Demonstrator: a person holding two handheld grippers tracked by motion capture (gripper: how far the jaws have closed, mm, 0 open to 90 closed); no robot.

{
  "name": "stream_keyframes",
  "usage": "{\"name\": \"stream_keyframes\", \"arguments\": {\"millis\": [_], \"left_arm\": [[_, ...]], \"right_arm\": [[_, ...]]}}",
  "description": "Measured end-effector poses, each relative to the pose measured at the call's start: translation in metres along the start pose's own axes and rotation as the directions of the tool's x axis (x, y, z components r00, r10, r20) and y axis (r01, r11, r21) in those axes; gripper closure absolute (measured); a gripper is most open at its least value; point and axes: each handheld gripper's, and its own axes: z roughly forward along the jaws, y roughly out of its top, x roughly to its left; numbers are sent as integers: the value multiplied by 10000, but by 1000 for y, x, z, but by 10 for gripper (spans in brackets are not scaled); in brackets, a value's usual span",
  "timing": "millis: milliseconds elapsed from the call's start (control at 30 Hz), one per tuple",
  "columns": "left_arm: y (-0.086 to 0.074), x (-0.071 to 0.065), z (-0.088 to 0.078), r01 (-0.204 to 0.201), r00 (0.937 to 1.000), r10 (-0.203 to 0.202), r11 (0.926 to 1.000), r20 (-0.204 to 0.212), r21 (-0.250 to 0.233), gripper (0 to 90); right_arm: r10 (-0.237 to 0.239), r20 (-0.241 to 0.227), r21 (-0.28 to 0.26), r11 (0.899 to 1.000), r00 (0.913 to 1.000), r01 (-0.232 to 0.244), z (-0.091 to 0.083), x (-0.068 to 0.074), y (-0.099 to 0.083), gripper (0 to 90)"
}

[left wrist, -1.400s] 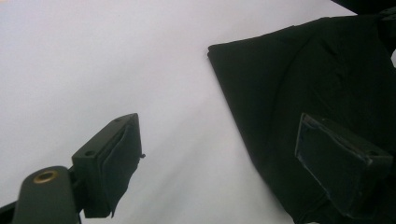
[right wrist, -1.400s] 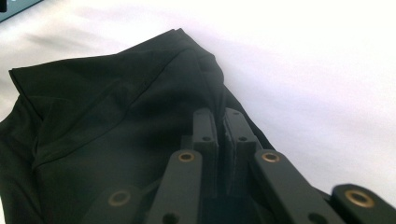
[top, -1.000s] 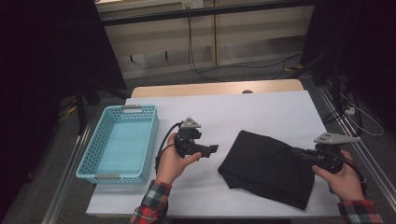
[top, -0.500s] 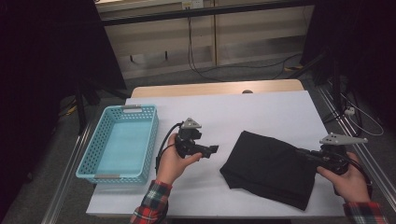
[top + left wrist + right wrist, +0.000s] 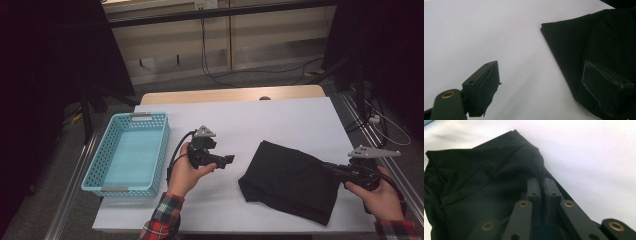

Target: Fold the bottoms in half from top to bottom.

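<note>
Right tool point(image 5: 334, 170): lower right of the high view, held in the person's right hand point(image 5: 381, 192); its jaws are pressed together on a pinch of the black cloth's right edge. In the right gripper view the fabric gathers into a ridge that runs into the narrow gap between the two pads point(image 5: 534, 188).
Black cloth point(image 5: 290, 180): folded garment lying flat on the surface, lower centre-right of the high view, near the front edge; its right edge is lifted slightly where it is pinched. In the left gripper view it occupies the right side of the frame point(image 5: 594, 40), with a clean folded corner toward top centre.
Left tool point(image 5: 227, 161): just left of centre in the high view, held in the left hand point(image 5: 187, 172) above the surface; jaws stand wide apart with nothing between them, pointing toward the cloth but clear of it. In the left gripper view one pad sits at lower left, the other at lower right in front of the cloth.
Sleeves: red plaid cuffs at the bottom edge of the high view.
Surface point(image 5: 260, 125): white covering, bare between the left tool and the cloth.
Basket point(image 5: 95, 167): light blue perforated plastic, left of the high view, well apart from the cloth.
Background: wooden table edge, cables on the floor, dark surroundings at top of frame.
</note>
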Motion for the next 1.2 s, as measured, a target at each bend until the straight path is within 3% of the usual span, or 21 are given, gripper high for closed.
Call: {"name": "stream_keyframes", "arguments": {"millis": [333, 567, 633, 700, 733, 867, 900, 1033, 1200], "left_arm": [[0, 1, 0, -13, 10000, 13, 10000, 15, 65, 144], [0, 0, 1, -59, 10000, 59, 10000, -11, 38, 144], [0, 0, 1, -57, 10000, 57, 10000, 1, 75, 144], [0, 0, 0, -56, 10000, 56, 10000, 1, 69, 144], [0, 0, 0, -49, 10000, 49, 10000, -6, 67, 144], [0, 0, 0, -49, 10000, 49, 10000, -15, 56, 144], [0, 0, 0, -41, 10000, 41, 10000, -16, 64, 144], [-1, 0, 0, -66, 10000, 66, 9999, -18, 96, 144], [-1, -1, 1, -63, 10000, 63, 9999, -19, 101, 144]], "right_arm": [[-18, 282, 314, 9995, 9996, 9, -4, -5, -8, 857], [-339, 705, 928, 9953, 9969, 272, 7, -6, -14, 845], [-424, 778, 1039, 9940, 9961, 342, 11, -6, -14, 795], [-489, 1012, 1098, 9932, 9937, 377, 14, -7, -15, 657], [-436, 1097, 1153, 9929, 9930, 308, 15, -8, -16, 630], [-166, 848, 1187, 9929, 9963, 64, 18, -11, -17, 607], [-110, 869, 1224, 9925, 9962, 3, 19, -11, -17, 615], [-242, 363, 1317, 9911, 9990, 192, 21, -6, -17, 824], [-341, 203, 1437, 9891, 9992, 308, 24, -3, -13, 848]]}}
